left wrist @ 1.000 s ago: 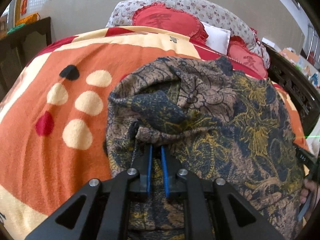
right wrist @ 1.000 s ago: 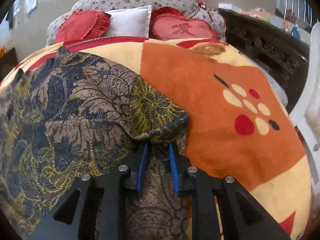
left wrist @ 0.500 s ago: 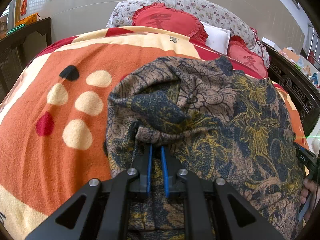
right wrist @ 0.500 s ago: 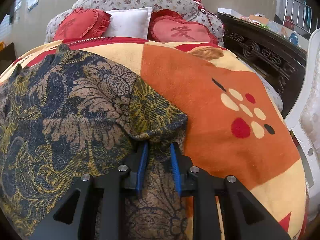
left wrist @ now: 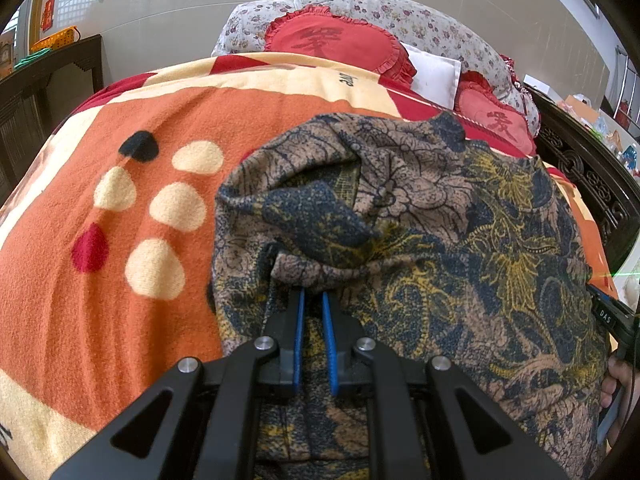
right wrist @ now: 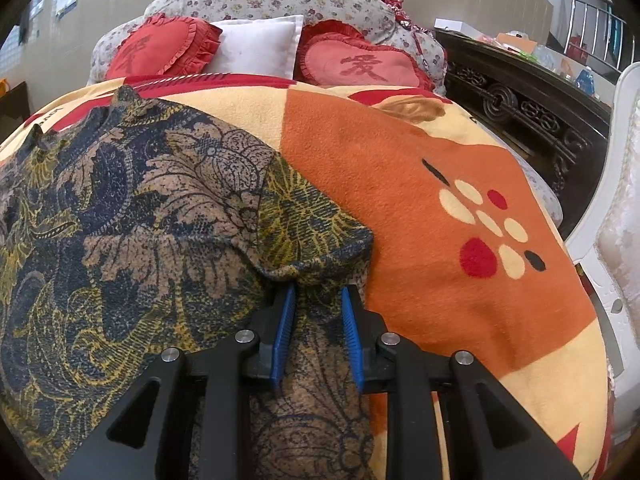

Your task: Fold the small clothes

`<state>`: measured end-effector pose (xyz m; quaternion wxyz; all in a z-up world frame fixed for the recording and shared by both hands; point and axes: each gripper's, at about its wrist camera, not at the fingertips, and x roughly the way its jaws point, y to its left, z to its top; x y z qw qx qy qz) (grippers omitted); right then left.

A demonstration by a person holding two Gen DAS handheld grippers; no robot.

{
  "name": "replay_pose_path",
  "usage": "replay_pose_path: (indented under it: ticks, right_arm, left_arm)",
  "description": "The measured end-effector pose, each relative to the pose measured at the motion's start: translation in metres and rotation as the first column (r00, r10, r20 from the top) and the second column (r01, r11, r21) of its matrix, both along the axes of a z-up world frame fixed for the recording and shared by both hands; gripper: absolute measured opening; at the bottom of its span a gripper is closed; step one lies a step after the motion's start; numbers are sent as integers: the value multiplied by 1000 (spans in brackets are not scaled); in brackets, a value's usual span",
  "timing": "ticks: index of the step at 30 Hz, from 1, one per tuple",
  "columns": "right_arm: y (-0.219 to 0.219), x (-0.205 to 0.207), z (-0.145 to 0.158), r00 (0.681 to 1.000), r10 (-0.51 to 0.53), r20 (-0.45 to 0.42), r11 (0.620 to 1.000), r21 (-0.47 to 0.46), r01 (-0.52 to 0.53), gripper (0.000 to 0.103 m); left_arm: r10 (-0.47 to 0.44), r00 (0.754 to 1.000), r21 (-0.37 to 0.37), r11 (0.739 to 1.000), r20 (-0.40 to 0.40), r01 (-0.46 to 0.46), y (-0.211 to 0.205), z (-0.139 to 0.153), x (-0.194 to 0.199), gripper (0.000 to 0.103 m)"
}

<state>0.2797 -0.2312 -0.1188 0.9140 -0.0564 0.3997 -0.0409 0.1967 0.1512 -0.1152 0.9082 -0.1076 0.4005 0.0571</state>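
Note:
A brown, navy and yellow floral garment (left wrist: pixel 440 220) lies spread on the orange patterned blanket (left wrist: pixel 120 208). My left gripper (left wrist: pixel 313 300) is shut on a bunched fold at the garment's left side. In the right wrist view the same garment (right wrist: pixel 140 216) fills the left half. My right gripper (right wrist: pixel 318 296) sits at the folded right edge with its blue pads (right wrist: pixel 285 320) apart, and cloth lies between and over the fingertips.
Red heart cushions (right wrist: pixel 360 66) and a white pillow (right wrist: pixel 256 46) lie at the bed's head. A dark carved wooden frame (right wrist: pixel 520 108) runs along the right side, with a white chair (right wrist: pixel 616 240) beside it. Dark furniture (left wrist: pixel 36 92) stands on the left.
My right gripper's pads have spread wider apart at the garment's folded right edge. The left gripper stays shut on its fold and has not moved.

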Motion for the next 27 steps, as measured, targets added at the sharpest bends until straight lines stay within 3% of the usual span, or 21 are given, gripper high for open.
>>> replay_pose_path:
  ticks: [20, 24, 27]
  right_arm:
    - [2, -2, -1, 1000, -4, 6, 1000, -19, 4, 41]
    - [-6, -6, 15, 1000, -2, -2, 1000, 17, 2, 42]
    - [2, -32, 43, 997, 20, 76, 999, 28, -22, 42]
  left_arm:
    - [2, 1000, 20, 1000, -5, -2, -2, 0, 1, 9]
    - [6, 1000, 33, 999, -8, -6, -4, 0, 1, 9]
    - [6, 1000, 33, 999, -8, -6, -5, 0, 1, 9]
